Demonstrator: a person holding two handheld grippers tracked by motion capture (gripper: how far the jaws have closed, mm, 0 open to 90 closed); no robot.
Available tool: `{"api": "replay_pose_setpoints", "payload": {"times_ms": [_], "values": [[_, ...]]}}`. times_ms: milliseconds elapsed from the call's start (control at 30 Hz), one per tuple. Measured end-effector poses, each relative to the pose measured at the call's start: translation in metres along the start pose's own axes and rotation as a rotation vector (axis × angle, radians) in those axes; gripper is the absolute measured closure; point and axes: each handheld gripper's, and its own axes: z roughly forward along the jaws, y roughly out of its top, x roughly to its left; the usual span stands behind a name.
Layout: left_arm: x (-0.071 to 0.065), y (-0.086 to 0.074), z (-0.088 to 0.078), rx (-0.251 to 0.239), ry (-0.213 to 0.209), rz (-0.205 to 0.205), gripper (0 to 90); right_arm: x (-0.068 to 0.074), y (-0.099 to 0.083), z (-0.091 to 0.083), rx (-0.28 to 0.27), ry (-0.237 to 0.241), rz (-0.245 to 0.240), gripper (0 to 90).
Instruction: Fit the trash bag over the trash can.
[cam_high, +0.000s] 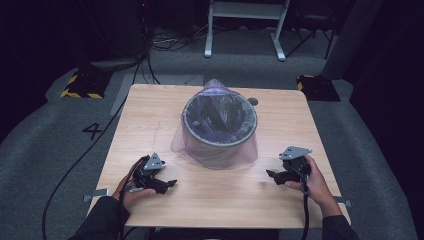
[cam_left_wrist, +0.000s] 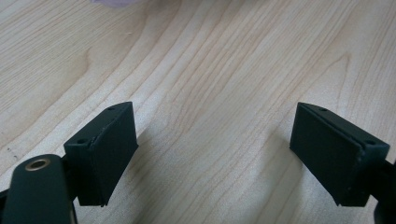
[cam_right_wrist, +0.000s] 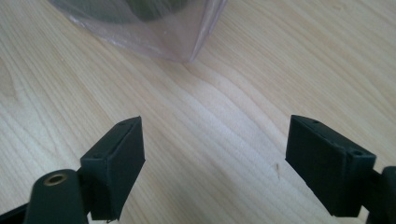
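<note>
A round grey bin (cam_high: 220, 131) lined with a thin purple plastic bag (cam_high: 216, 91) stands in the middle of the wooden table (cam_high: 150, 107); the bag drapes down over the bin's sides. My left gripper (cam_high: 170, 184) rests low on the table at the front left, jaws open, with bare wood between its pads (cam_left_wrist: 109, 154). At the front right my right gripper (cam_high: 272, 175) points toward the bin, open, nothing between its pads (cam_right_wrist: 119, 163). In the right gripper view a corner of the bag (cam_right_wrist: 154, 32) lies on the wood just ahead.
The table is square with a dark carpeted floor around it. Cables (cam_high: 80, 160) trail off on the floor to the left. A white metal frame (cam_high: 245, 25) and yellow-and-black floor blocks (cam_high: 82, 85) stand behind the table.
</note>
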Motion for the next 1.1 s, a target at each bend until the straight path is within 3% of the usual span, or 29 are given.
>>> {"api": "replay_pose_setpoints", "payload": {"times_ms": [567, 800, 1100], "values": [[-0.001, 0.0, 0.0, -0.002, 0.004, -0.002, 14.3, -0.001, -0.055, -0.009, 0.005, -0.007, 0.108, 18.8], [0.0, 0.0, 0.0, 0.0, 0.002, 0.0, 14.2, -0.002, -0.076, -0.015, -0.056, -0.002, 0.194, 16.1], [-0.001, 0.0, 0.0, 0.001, 0.006, -0.001, 13.8, 0.001, -0.087, -0.019, -0.095, -0.024, 0.237, 15.2]]}}
